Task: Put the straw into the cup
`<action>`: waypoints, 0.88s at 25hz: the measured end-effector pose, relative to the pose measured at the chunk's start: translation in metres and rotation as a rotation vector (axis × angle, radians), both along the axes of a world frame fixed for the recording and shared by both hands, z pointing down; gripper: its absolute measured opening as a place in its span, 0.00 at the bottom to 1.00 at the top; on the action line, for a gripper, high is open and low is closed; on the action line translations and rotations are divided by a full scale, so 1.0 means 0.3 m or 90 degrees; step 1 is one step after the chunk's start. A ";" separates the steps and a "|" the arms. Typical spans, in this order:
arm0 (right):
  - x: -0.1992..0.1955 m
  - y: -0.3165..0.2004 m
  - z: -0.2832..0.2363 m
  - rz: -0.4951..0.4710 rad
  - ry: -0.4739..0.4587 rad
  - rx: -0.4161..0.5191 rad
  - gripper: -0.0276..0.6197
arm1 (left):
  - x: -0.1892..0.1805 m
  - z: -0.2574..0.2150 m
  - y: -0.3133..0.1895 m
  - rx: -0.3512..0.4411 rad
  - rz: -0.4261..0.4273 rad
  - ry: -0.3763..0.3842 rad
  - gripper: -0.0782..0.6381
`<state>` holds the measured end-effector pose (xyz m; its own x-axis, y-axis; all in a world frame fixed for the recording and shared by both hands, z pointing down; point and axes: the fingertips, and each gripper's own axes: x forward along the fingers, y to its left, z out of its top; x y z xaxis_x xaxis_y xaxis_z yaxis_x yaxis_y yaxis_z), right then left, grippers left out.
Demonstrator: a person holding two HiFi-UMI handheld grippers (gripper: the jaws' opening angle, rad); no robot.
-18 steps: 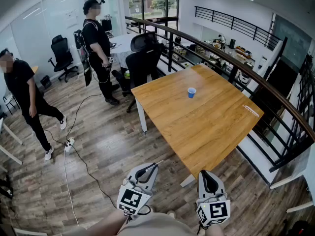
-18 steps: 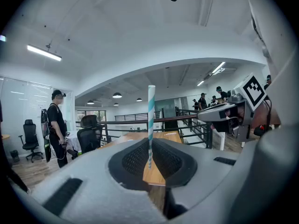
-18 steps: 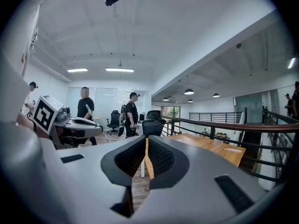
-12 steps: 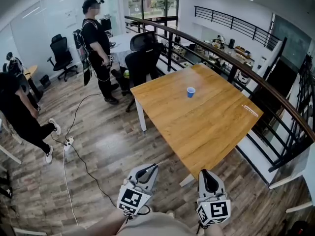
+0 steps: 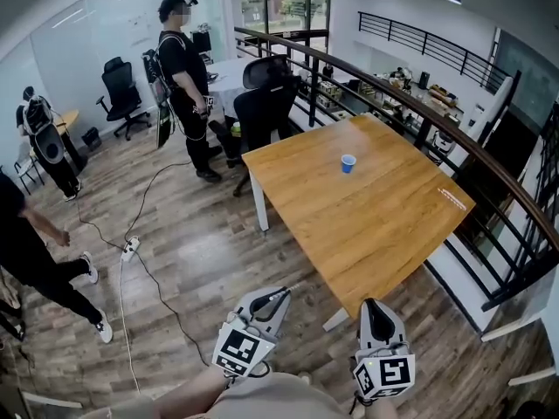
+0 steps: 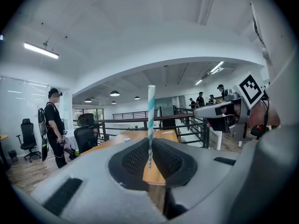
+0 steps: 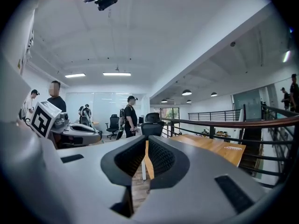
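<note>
The left gripper point(image 6: 150, 146) is clamped on the lower end of a teal-and-white striped straw point(image 6: 151, 120), which stands upright from the jaws with most of its length free above them. The right gripper point(image 7: 145, 148) holds nothing; its jaws are drawn in to a thin slit through which only floor and a table leg show. In the head view both grippers sit low and close to the person's body, short of the worktop point(image 5: 384, 225).

The straw looks like paper, so it is probably very light, fairly stiff along its length and easy to crush or kink if squeezed hard. A gentle grip near one end, as it is held now, suits it: the long free end can be tipped over and lowered into the cup. It is likely to wobble at the tip.

The small blue cup point(image 5: 348, 162) stands upright and alone on the wooden worktop, toward the far side and well apart from both grippers. It also looks light and might tip or slide if the straw pushes its rim — the empty right gripper could steady it.

No brand or wording can be read. The marker cubes carry only black-and-white square patterns, and a pale strip point(image 5: 448, 197) near the worktop's right edge is too small to read. Beyond the worktop stand a dark office chair point(image 5: 269, 103), a railing and a person in black point(image 5: 185, 68).
</note>
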<state>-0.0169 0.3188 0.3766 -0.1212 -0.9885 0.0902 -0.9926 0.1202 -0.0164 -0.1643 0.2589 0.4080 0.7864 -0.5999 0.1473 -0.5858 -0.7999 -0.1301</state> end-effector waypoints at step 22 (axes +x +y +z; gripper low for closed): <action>0.140 0.090 0.078 -0.054 0.002 -0.010 0.09 | 0.119 0.026 0.125 0.021 -0.045 -0.013 0.16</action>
<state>0.0251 0.3459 0.4001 -0.2035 -0.9732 0.1067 -0.9791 0.2030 -0.0153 -0.1286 0.2965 0.4159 0.7394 -0.6581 0.1423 -0.6371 -0.7522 -0.1680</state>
